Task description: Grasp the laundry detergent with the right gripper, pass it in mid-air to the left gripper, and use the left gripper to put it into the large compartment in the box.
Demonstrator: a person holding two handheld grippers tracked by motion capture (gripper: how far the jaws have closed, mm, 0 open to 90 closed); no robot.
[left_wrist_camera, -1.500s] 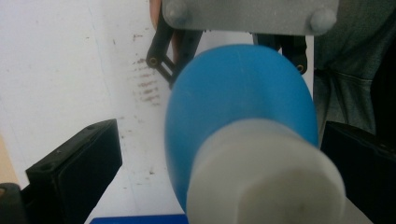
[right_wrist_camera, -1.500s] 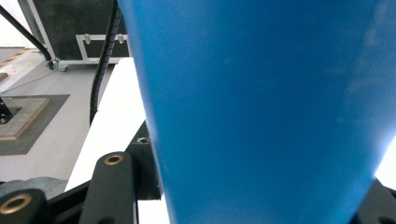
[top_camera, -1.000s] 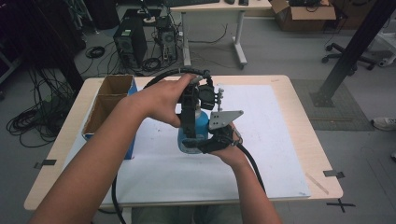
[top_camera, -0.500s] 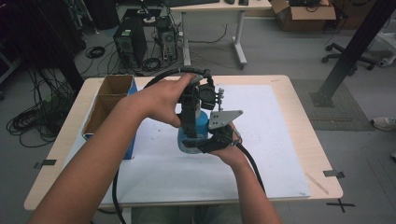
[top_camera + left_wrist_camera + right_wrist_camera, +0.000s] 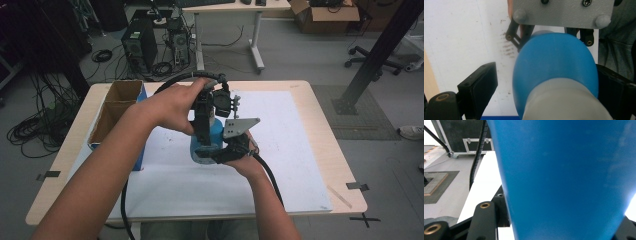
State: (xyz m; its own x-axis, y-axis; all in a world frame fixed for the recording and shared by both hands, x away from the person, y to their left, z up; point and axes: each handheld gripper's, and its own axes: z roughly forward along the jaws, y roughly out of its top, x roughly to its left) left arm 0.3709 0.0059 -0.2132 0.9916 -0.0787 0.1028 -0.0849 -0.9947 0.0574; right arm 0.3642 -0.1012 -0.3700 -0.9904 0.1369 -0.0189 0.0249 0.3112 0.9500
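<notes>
A blue bottle (image 5: 204, 145) with a pale grey cap (image 5: 564, 100) stands on the white sheet (image 5: 295, 130) in the middle of the table. My right gripper (image 5: 222, 152) is shut on its lower body from the right; in the right gripper view the blue wall (image 5: 564, 175) sits between both black jaws. My left gripper (image 5: 202, 125) comes down from above over the bottle's top. In the left gripper view its jaws stand on either side of the cap, with a gap between the left jaw and the bottle, so it is open. The right gripper's grey plate (image 5: 564, 11) lies beyond the bottle.
An open cardboard box (image 5: 117, 107) with a blue side sits at the table's left. Black cables (image 5: 192, 77) loop from the grippers over the table's far side and down the near edge. Computer towers (image 5: 137, 45) and a desk stand on the floor behind.
</notes>
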